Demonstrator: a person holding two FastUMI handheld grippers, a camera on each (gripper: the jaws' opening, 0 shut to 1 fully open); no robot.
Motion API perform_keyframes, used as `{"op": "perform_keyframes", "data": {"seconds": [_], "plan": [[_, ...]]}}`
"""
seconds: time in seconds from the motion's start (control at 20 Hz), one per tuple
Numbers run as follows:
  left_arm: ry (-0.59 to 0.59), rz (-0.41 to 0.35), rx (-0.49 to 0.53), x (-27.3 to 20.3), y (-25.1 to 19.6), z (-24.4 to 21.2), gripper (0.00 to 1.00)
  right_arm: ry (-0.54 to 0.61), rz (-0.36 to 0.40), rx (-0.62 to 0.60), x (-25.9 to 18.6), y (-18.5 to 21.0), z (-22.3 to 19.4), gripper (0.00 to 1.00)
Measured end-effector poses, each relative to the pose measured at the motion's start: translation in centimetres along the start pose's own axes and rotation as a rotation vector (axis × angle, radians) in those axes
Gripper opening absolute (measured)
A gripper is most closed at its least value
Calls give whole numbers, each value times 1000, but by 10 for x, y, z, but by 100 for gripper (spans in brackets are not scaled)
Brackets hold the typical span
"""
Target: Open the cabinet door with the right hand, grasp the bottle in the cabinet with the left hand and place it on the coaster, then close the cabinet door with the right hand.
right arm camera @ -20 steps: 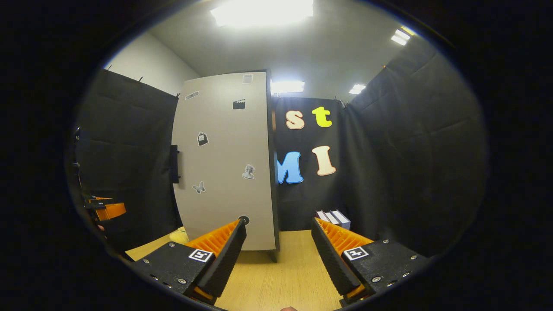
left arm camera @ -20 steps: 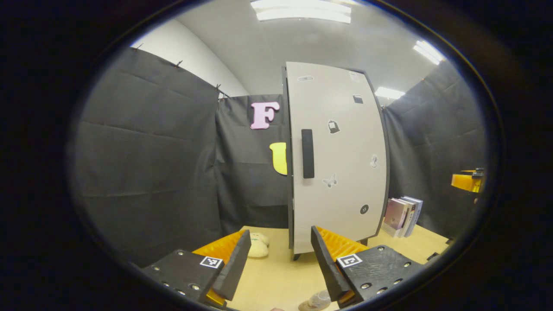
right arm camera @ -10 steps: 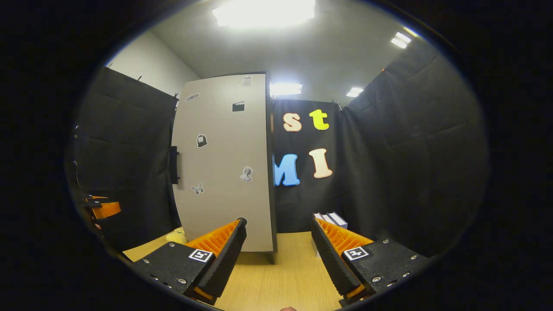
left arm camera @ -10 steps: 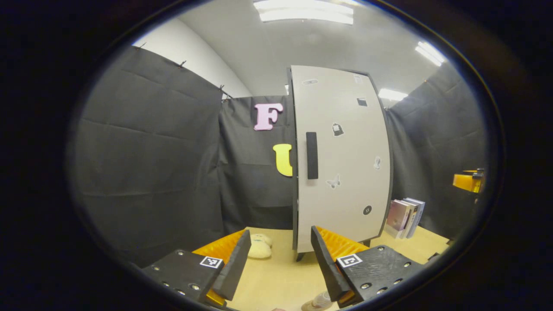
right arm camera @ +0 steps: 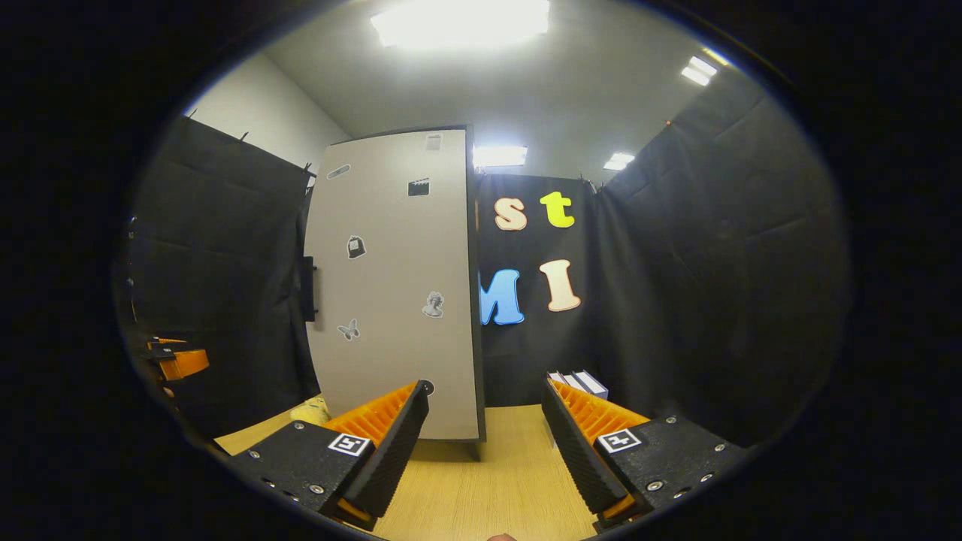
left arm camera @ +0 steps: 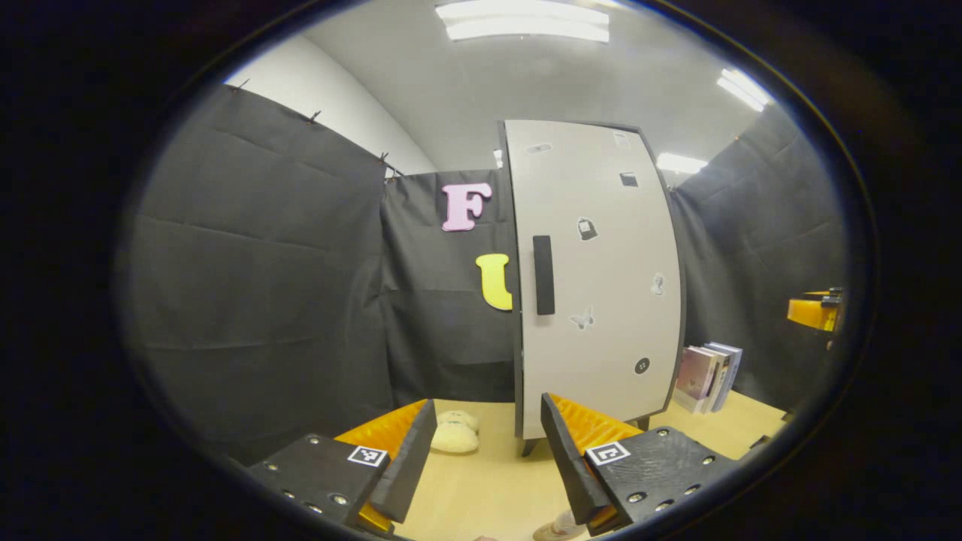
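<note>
Door (left arm camera: 601, 278) is shut, so the bottle is hidden behind it and we can't say where it sits inside; we can't pick out a coaster for certain either. Handle (left arm camera: 543, 274) is a black vertical bar at the door's left edge in the left gripper view; in the right gripper view it sits edge-on at the far side of the door (right arm camera: 312, 289). Our right gripper (right arm camera: 481, 436) hangs well short of the door, fingers spread and empty, aimed more at the hinge side than the handle. Risk: from this angle we'd come at the bar sideways and pinch only a corner, then slip off on the pull. Cabinet is tall on small feet, so a hard yank could drag or tip it on the table (right arm camera: 488, 481). Left gripper (left arm camera: 485, 443) is also spread and empty, near the door front. Parked there, it's likely in the swing path. Books (left arm camera: 706, 376) stand just beside the cabinet, cream toy (left arm camera: 455, 434) to the other side; a wide swing could clip either.
</note>
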State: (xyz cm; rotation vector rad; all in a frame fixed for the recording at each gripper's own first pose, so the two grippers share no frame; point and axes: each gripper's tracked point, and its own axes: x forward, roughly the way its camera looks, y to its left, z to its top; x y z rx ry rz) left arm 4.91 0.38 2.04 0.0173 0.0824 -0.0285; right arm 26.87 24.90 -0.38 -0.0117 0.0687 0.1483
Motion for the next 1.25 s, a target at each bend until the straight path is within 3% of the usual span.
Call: {"op": "perform_keyframes", "data": {"seconds": [1.25], "plan": [[-17, 10, 14, 8, 30, -1, 80, -33, -27, -4, 1, 18, 6, 94]]}}
